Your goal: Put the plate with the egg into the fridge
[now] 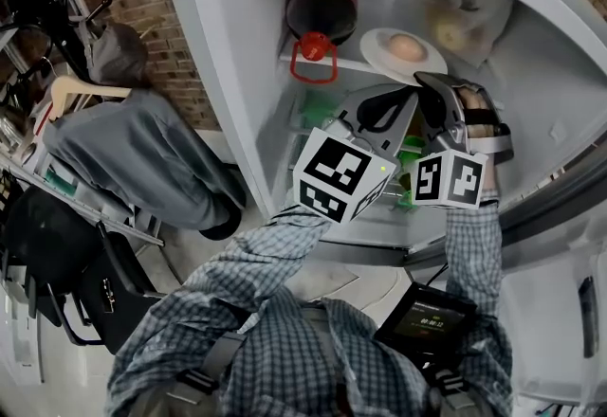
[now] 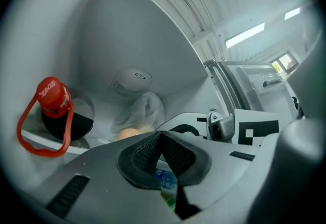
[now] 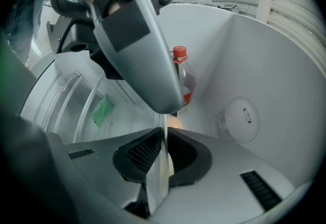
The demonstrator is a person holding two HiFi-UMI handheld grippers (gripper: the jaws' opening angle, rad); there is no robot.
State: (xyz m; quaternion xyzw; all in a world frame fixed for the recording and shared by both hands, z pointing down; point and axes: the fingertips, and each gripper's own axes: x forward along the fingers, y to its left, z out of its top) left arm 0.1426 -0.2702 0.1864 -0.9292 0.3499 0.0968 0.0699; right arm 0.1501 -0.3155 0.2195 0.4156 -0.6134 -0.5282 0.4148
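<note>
Plate [image 1: 377, 47] with egg [image 1: 406, 47] appears seated on the fridge shelf [image 1: 349, 67], rim pinched in your right gripper [image 3: 164, 139], left gripper [image 2: 161, 136] closed empty: confirm flat, then release.

near rim of plate [image 1: 376, 45] behind right gripper [image 1: 429, 81]

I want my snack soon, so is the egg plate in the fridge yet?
Nearly. Done: the fridge stands open, and the plate with the egg looks set on the top shelf beside the red-capped bottle. In hand: the right gripper is clamped on the plate's rim; the left gripper is shut and empty. Left: let go, pull back, close up.
</note>
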